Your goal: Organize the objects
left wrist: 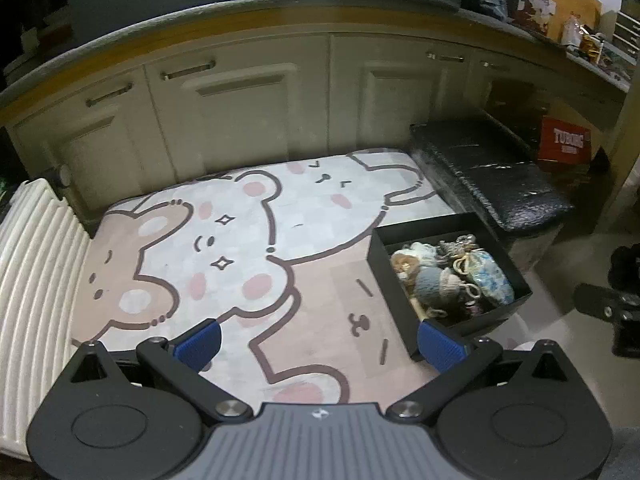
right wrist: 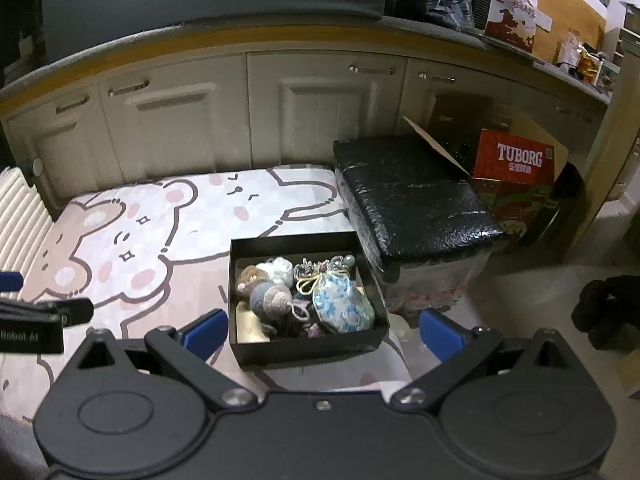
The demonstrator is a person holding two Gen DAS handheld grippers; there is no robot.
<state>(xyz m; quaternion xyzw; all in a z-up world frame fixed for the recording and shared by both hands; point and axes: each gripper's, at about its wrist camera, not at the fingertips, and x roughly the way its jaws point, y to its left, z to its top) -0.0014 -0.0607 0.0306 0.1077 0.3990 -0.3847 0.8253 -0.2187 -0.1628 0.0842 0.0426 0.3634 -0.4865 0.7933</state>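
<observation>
A black open box (left wrist: 388,268) (right wrist: 304,346) sits at the right end of a cartoon-bear mat (left wrist: 240,240) (right wrist: 160,232). Inside lie several small items: a blue-and-white pouch (left wrist: 494,280) (right wrist: 342,304), a grey knitted ball (left wrist: 432,286) (right wrist: 268,298) and a white fluffy one (right wrist: 278,268). My left gripper (left wrist: 320,342) hovers open over the mat, the box just beyond its right finger. Over the box's near wall my right gripper (right wrist: 320,332) stands open with nothing between its fingers. The left gripper's side (right wrist: 36,320) shows at the right wrist view's left edge.
A black wrapped bench (left wrist: 488,176) (right wrist: 412,196) stands right of the mat. A red Tuborg carton (right wrist: 516,168) (left wrist: 564,144) sits behind it. Cream cabinets (left wrist: 240,112) line the back, a white ribbed radiator (left wrist: 32,264) the left. Beige floor (right wrist: 520,292) lies at right.
</observation>
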